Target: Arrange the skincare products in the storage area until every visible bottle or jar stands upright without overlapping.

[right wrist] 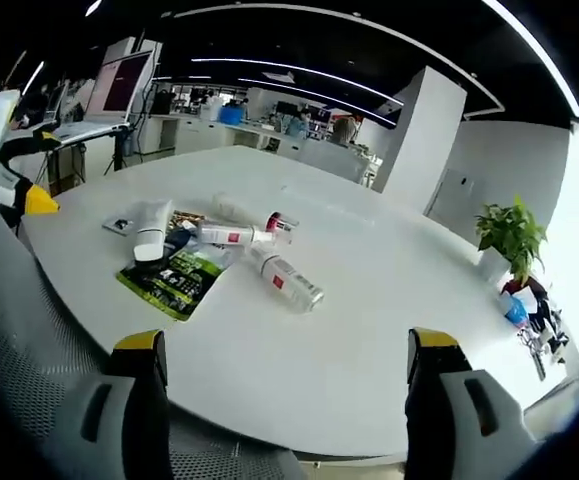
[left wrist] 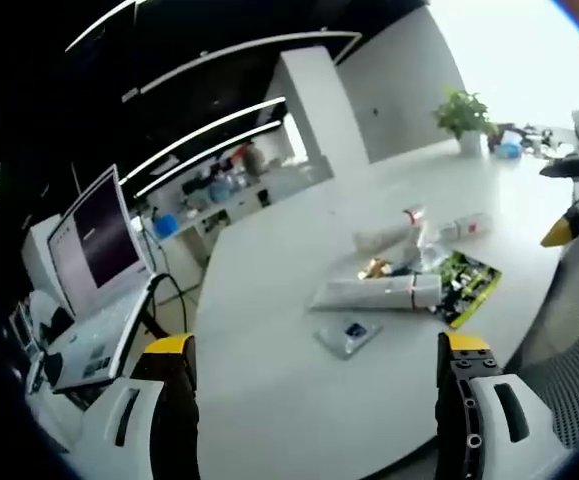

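Lying toppled on white table, skincare bottles, both grippers agape

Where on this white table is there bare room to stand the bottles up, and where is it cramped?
Bare tabletop lies between the silver bottle and the potted plant, and along the near table edge in front of the right claw. It is crowded where the white tube, red-labelled tube and green packet lie bunched, partly overlapping.
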